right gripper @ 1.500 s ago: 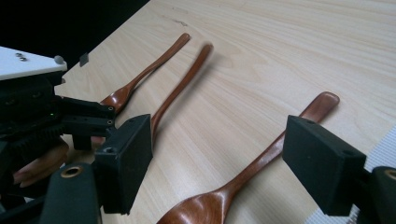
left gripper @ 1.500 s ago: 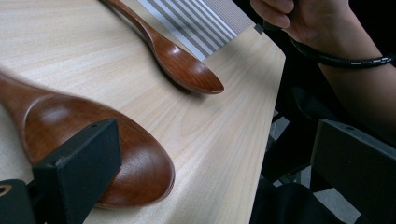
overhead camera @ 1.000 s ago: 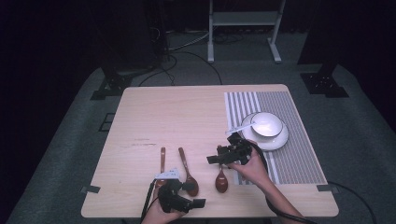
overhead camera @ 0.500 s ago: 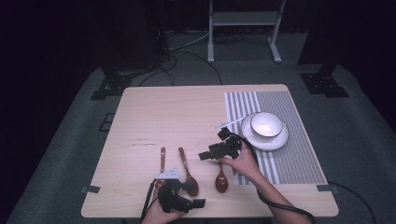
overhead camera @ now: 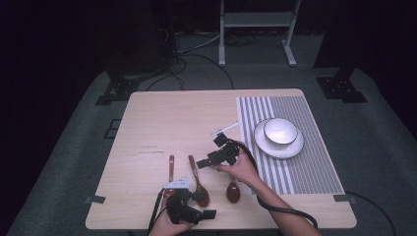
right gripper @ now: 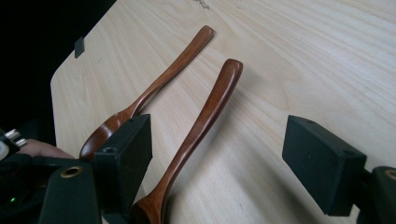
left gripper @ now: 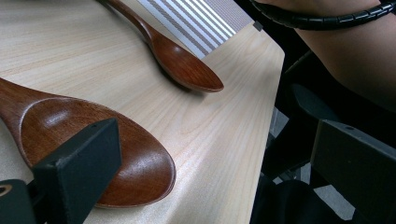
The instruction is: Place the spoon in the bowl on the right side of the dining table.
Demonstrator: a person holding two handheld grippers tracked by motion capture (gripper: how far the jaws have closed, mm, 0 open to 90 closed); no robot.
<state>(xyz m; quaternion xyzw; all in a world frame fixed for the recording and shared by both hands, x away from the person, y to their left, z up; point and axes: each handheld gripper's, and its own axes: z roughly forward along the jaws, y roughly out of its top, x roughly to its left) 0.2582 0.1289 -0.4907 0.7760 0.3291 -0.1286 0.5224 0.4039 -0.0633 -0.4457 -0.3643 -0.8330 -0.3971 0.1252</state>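
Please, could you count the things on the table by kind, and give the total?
Wooden spoons: 3, the left spoon, the middle spoon and the right spoon
White bowl: 1
White plate under the bowl: 1
Striped placemat: 1
Total: 6

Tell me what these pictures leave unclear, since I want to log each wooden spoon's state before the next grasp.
- Right spoon: handle hidden under the right hand in the high view.
- Middle spoon: bowl cut off by the bottom edge and a jaw in the right gripper view.
- Left spoon: bowl covered by the left gripper's grey plate in the high view.
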